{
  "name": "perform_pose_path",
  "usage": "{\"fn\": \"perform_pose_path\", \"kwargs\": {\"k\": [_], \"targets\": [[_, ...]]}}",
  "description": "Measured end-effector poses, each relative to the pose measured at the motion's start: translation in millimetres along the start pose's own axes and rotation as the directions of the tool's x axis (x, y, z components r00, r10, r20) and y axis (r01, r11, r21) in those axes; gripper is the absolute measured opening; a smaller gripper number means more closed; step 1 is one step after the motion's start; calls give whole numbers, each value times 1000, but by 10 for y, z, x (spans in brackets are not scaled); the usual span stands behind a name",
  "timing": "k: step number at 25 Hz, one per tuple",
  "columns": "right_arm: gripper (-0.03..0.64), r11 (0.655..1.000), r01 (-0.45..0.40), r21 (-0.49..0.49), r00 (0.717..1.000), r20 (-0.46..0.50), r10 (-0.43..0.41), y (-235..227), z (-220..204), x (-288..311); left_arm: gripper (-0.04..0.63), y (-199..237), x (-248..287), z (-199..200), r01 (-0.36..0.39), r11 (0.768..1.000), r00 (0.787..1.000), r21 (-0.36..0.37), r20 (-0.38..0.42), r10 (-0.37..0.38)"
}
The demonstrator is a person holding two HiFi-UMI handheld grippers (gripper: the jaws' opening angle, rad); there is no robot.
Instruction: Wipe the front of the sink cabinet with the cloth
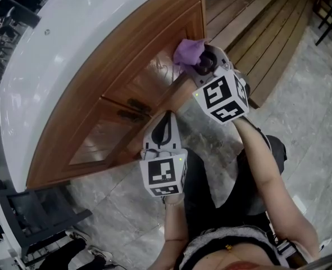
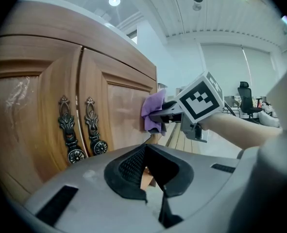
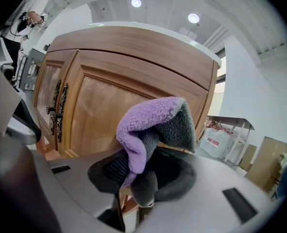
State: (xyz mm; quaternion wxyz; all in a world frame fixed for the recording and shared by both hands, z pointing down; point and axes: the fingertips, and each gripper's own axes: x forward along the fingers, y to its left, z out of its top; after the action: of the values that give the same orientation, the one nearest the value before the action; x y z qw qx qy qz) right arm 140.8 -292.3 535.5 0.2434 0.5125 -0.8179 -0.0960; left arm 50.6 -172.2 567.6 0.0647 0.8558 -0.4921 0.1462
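Note:
The wooden sink cabinet curves under a white countertop. Two ornate dark handles sit where its doors meet. My right gripper is shut on a purple and grey cloth, pressing it to the right door near its upper right corner. In the right gripper view the cloth bulges up from between the jaws of the right gripper, in front of the door panel. My left gripper hangs low by the cabinet's base, below the handles, shut and holding nothing. The left gripper view shows the cloth against the door.
A slatted wooden platform lies on the floor to the right of the cabinet. A dark metal rack stands at the lower left. Grey marble floor lies under me. An office chair and a folding table stand further off.

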Motion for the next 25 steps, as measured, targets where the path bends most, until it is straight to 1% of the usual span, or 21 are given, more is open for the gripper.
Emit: {"fn": "perform_pose_path", "kwargs": {"k": [4, 10, 13, 19, 25], "targets": [[176, 999, 35, 30, 999, -12, -34, -163, -66, 12, 0, -15, 21, -9, 9, 1000, 1000, 6, -5, -9], [176, 999, 32, 24, 999, -17, -32, -195, -87, 17, 0, -24, 38, 41, 20, 1000, 1000, 17, -2, -20], [176, 998, 17, 54, 1000, -12, -17, -234, -114, 11, 0, -27, 36, 40, 22, 1000, 1000, 19, -2, -22], [176, 998, 20, 59, 1000, -3, -19, -219, -109, 29, 0, 73, 14, -55, 6, 1000, 1000, -16, -10, -6], [176, 998, 22, 61, 1000, -3, -22, -232, -104, 24, 0, 111, -7, -74, -3, 1000, 1000, -22, -10, 2]]}}
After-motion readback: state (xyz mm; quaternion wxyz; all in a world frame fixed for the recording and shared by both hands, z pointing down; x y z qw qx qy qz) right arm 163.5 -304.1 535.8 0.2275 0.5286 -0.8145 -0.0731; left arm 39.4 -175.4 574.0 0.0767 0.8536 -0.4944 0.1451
